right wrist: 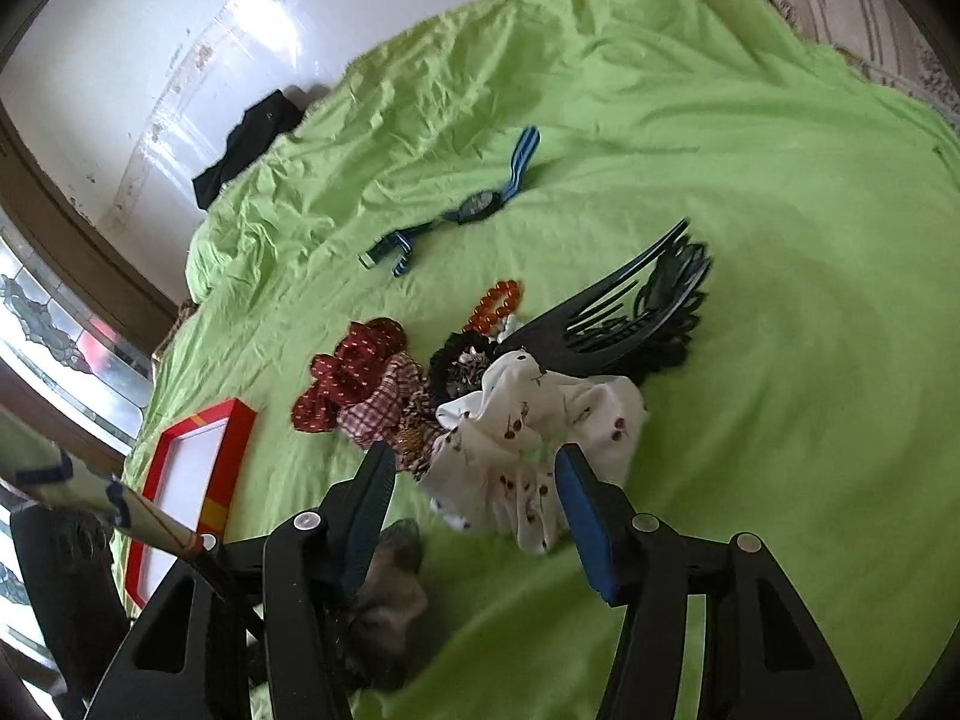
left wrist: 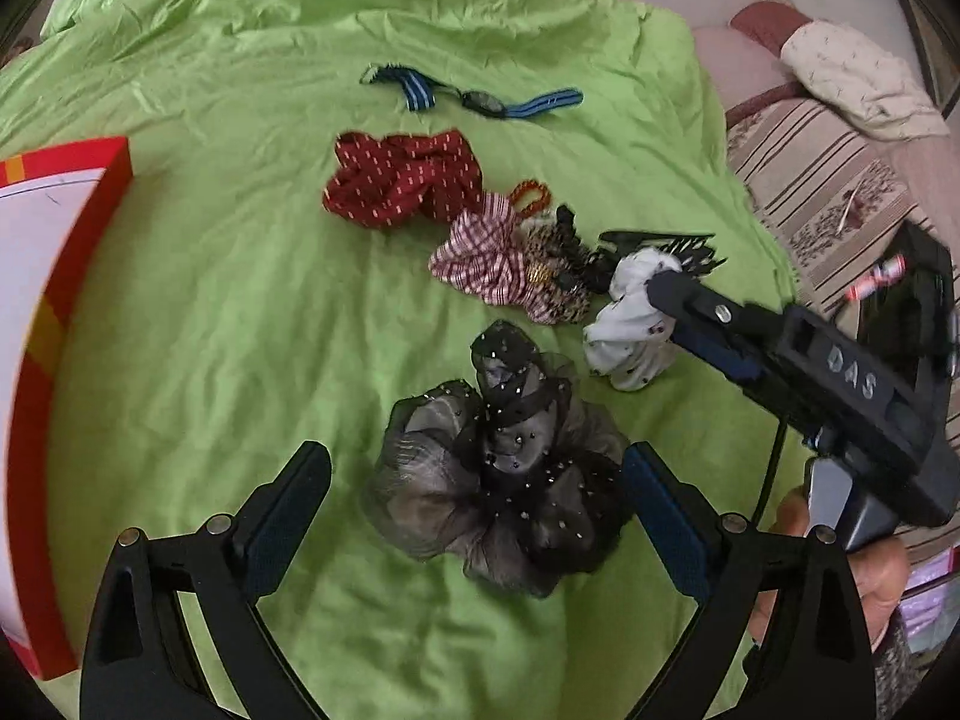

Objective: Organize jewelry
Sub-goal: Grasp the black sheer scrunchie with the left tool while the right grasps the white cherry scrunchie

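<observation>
A: Nearest the left wrist lens: left gripper (left wrist: 477, 474), black frame, blue pads, jaws spread wide. A puffy black-and-grey sheer mesh scrunchie with small sparkles (left wrist: 498, 480) lies between the fingers on the wrinkled lime-green bedsheet (left wrist: 210, 312). Pads not visibly pressing it.

B: Right wrist view: right gripper (right wrist: 474, 480) also parted, at a moderate gap. A white fabric scrunchie printed with small red cherries (right wrist: 528, 420) sits between and just ahead of the fingertips. Contact?

A: Cannot tell from that view. From the left wrist view the right gripper's tips reach the white scrunchie's far edge and part of the cloth is hidden behind them.

B: Remaining items, logged from the left wrist view: a dark red scrunchie with pale dashes (left wrist: 402, 180); just beside it a red-and-white checked scrunchie (left wrist: 480, 258); touching that, a leopard-print scrunchie with black trim (left wrist: 558, 276); an orange beaded bracelet (left wrist: 531, 197) behind the checked one.

A: Add a black plastic toothed hair comb clip (right wrist: 630, 312) lying against the white scrunchie's far side. A wristwatch with blue striped fabric strap (left wrist: 474, 97) lies farther back, apart from the cluster.

B: Container: a red-edged shallow box with white interior (left wrist: 66, 228) at the left edge of the sheet, well apart from the accessories.
</observation>
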The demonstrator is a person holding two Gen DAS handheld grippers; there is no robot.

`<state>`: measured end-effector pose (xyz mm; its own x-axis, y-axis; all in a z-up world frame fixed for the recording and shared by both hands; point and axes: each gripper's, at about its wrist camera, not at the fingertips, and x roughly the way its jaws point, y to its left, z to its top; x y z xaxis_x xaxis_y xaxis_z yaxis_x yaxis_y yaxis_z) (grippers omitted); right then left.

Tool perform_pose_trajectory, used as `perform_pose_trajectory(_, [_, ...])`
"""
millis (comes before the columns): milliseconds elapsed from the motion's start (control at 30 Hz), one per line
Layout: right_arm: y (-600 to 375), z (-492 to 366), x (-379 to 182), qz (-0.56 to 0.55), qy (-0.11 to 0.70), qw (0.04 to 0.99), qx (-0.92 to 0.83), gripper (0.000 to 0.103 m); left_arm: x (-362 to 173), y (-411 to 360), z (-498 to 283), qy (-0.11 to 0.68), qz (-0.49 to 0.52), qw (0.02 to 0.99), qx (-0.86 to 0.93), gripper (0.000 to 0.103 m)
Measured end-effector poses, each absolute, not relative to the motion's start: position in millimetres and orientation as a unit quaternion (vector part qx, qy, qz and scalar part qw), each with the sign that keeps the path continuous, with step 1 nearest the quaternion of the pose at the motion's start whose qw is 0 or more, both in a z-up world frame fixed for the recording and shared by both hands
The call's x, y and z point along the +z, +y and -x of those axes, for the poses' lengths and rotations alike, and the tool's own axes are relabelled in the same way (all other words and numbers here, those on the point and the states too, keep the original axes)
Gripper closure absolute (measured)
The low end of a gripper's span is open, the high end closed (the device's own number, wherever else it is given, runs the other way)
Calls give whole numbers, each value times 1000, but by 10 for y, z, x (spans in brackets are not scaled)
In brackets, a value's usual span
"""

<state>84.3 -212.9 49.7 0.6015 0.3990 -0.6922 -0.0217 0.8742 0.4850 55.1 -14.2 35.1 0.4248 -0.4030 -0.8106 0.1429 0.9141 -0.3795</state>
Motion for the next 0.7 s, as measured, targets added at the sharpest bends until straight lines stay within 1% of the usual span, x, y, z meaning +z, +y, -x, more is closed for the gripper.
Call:
perform_pose_trajectory(33, [-2108, -879, 458, -218, 436, 864, 123, 65, 314, -182, -556, 514, 125, 832, -165, 18])
perform_pose_trajectory(67, [-2084, -914, 419, -217, 447, 859, 126, 91, 285, -214, -561, 520, 121, 829, -166, 51])
perform_pose_trajectory(100, [-2083, -923, 392, -218, 455, 855, 125, 93, 234, -262, -575, 536, 113, 820, -165, 78])
perform_pose_trajectory(200, [-2095, -808, 460, -217, 448, 859, 125, 94, 306, -235, -507, 527, 109, 828, -157, 83])
perform_pose_trajectory(267, [-2089, -691, 555, -211, 442, 863, 125, 94, 468, -184, -390, 511, 96, 841, -147, 85])
perform_pose_trajectory(500, [-1987, -101, 1033, -192, 412, 880, 141, 94, 1196, 221, 312, 455, 105, 874, -138, 85])
perform_pose_trajectory(600, [-1880, 160, 1266, -179, 398, 886, 155, 94, 1593, 495, 689, 424, 114, 887, -141, 85])
perform_pose_trajectory(700, [-1701, 334, 1491, -168, 386, 890, 174, 94, 1905, 753, 908, 404, 112, 898, -134, 85])
